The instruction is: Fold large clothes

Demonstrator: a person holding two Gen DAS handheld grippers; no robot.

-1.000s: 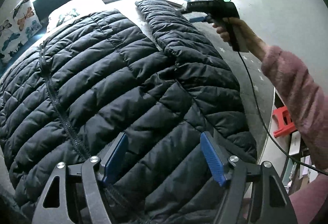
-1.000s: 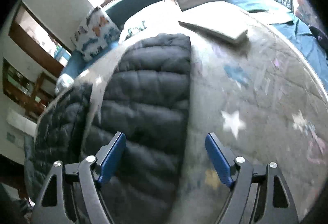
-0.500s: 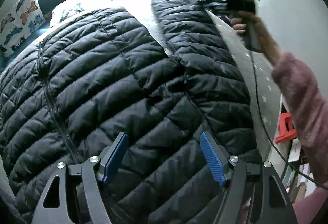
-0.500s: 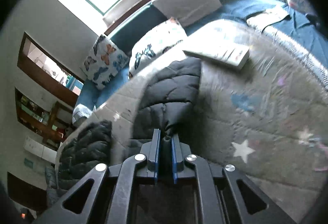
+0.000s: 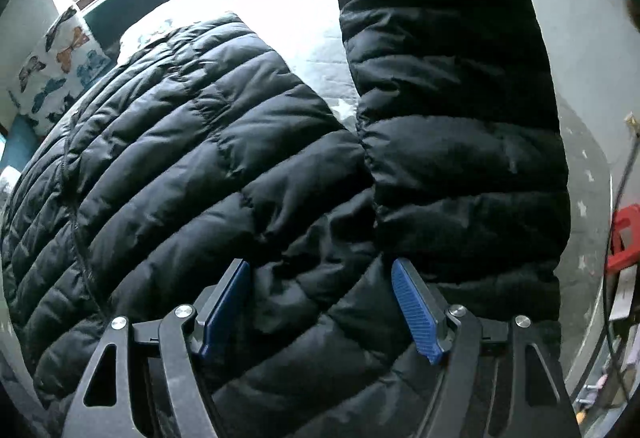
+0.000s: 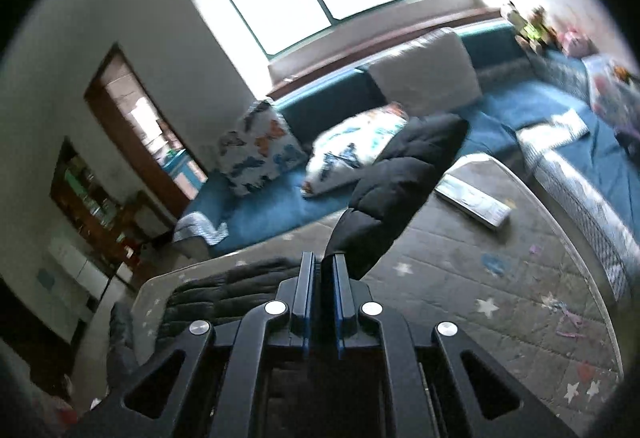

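Right wrist: sleeve upward (lengthwise)

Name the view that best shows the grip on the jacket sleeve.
Right wrist view: the right tool is shut on the sleeve, lifted clear. Left wrist view shows the sleeve hanging, not the grip.

jacket: lay spread on the mat
sleeve: stood raised above mat
pillows: sat behind mat
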